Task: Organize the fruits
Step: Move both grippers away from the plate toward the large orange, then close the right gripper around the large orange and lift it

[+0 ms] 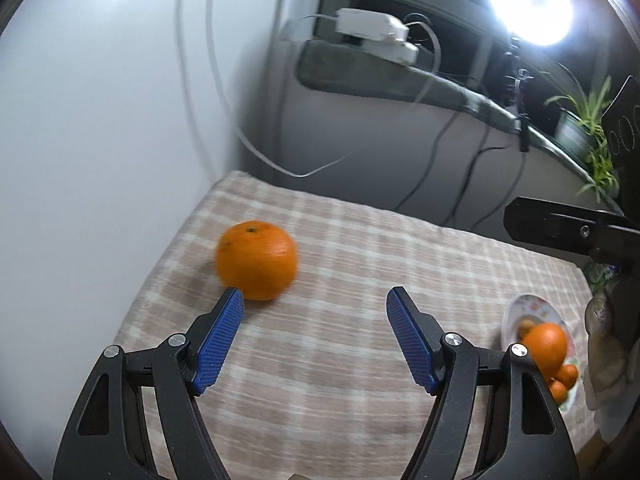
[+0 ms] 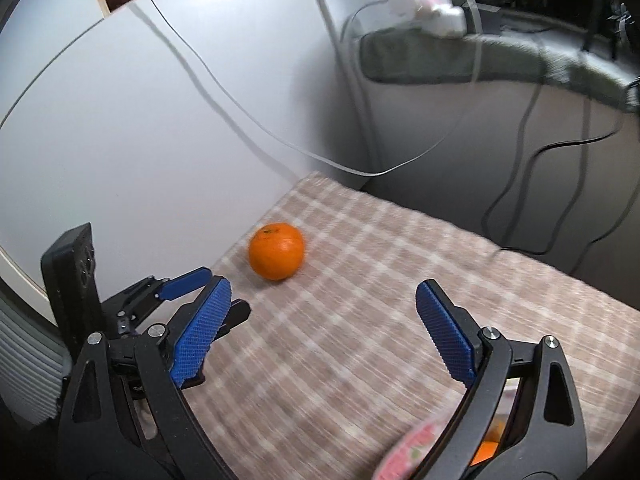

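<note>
the left tongs [image 1: 315, 300] were wide open and held nothing. one big orange [image 1: 257, 259] sat alone on the checked cloth of the desk [image 1: 360, 240], just ahead of the left tongs and a bit to their left. it seemed to touch the tip of the left blue pad [image 1: 218, 344], or nearly so; the blur made that hard to tell. the tongs were likely open so the orange could fit between the pads.

to the right of the left tongs, near the desk edge, lay a flowered plate [image 1: 516, 308] with more oranges [image 1: 545, 344] on it. that looked like the spot where the fruit was being gathered, so the lone orange probably belonged there too.

the right tongs [image 2: 324, 300] were wide open too and held nothing. from them, the orange [image 2: 276, 251] sat ahead and to the left, well apart from their pads. the left tongs [image 2: 192, 284] showed at their left side, nearer the orange, so the left tongs seemed the ones meant to pick it up. the plate's pink rim [image 2: 408, 452] peeked out just under the right tongs.
</note>
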`<action>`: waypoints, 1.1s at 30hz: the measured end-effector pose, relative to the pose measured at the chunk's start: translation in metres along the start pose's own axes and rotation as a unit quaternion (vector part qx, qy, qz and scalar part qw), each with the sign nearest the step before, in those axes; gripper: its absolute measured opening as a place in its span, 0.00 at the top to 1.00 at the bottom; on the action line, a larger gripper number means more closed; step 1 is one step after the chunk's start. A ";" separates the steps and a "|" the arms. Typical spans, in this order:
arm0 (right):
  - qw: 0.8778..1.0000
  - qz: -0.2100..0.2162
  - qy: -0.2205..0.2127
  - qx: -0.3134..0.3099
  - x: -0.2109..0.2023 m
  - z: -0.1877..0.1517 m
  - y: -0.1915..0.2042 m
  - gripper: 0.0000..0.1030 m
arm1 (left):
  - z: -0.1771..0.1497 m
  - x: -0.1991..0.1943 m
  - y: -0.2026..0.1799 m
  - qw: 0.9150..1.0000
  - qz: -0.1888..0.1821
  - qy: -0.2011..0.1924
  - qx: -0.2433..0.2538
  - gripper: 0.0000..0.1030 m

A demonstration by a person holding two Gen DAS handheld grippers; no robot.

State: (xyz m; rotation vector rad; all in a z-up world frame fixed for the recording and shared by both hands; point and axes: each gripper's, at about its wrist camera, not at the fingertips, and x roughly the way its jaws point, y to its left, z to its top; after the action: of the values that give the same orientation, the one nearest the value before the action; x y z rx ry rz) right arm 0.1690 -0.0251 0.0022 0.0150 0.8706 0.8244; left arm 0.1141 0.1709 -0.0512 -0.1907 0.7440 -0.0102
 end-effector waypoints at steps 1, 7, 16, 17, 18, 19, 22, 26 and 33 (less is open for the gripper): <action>1.000 0.006 0.005 0.003 0.007 0.002 0.001 0.07 | 0.000 0.003 0.004 1.000 0.001 0.001 -0.002 0.28; 0.998 0.038 0.042 0.024 0.053 0.011 0.007 0.07 | 0.000 0.020 0.019 1.000 0.003 0.013 -0.014 0.28; 0.995 0.059 0.080 0.033 0.108 0.015 0.015 0.07 | 0.001 0.040 0.036 0.999 -0.016 0.028 -0.044 0.28; 0.994 0.063 0.083 0.037 0.113 0.016 0.015 0.07 | 0.001 0.042 0.037 0.998 -0.017 0.030 -0.046 0.28; 0.993 0.067 0.086 0.042 0.118 0.017 0.015 0.07 | 0.002 0.045 0.039 0.998 -0.019 0.032 -0.049 0.28; 0.993 0.069 0.089 0.046 0.123 0.019 0.014 0.07 | 0.002 0.047 0.041 0.998 -0.021 0.034 -0.053 0.28; 0.991 0.075 0.094 0.053 0.135 0.023 0.014 0.07 | 0.002 0.054 0.044 0.997 -0.024 0.039 -0.061 0.28; 0.989 0.085 0.105 0.063 0.150 0.027 0.015 0.07 | 0.004 0.064 0.046 0.996 -0.028 0.046 -0.069 0.28; 0.986 0.087 0.116 0.084 0.172 0.027 0.012 0.11 | 0.004 0.076 0.055 0.993 -0.040 0.050 -0.100 0.28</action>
State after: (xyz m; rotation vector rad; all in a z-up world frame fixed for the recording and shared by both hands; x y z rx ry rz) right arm 0.2427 0.1030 -0.0912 0.1475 1.1708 0.9256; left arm 0.1690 0.2196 -0.1090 -0.4130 0.8361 -0.0227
